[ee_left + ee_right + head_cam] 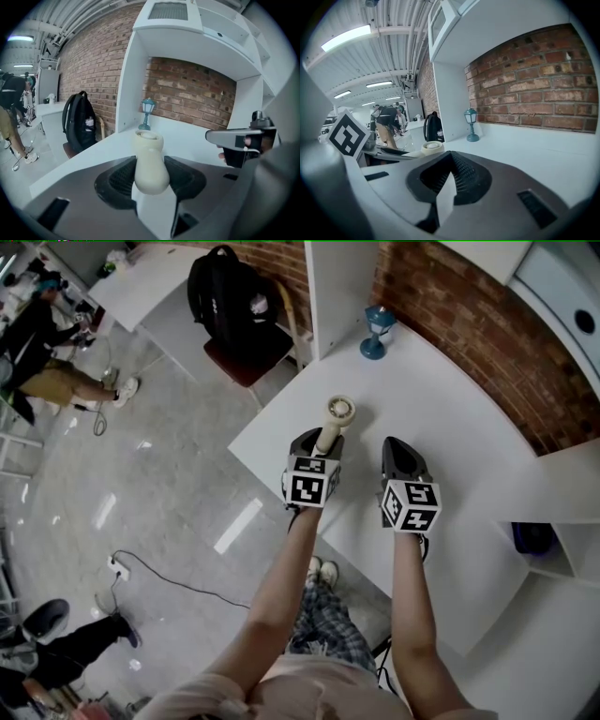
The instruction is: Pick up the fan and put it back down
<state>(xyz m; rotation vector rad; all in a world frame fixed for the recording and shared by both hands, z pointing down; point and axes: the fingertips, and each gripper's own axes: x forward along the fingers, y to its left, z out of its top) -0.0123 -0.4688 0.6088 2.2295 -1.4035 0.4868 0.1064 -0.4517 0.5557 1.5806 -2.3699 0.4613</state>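
The fan (338, 412) is a small cream hand-held one with a round head and a tapering handle. My left gripper (324, 441) is shut on its handle, and the head points away from me over the white table (441, 418). In the left gripper view the cream handle (150, 163) is pinched between both dark pads of the left gripper (151, 174). My right gripper (399, 452) hovers just right of it, shut with nothing held. In the right gripper view the jaws of the right gripper (449, 168) meet at the tip, and the fan's head (432, 147) shows at left.
A small teal lantern lamp (378, 331) stands at the table's far end by a white upright panel (337, 287). A black backpack (230, 296) sits on a chair beyond the left edge. A brick wall (469, 324) lines the right side. People stand far left.
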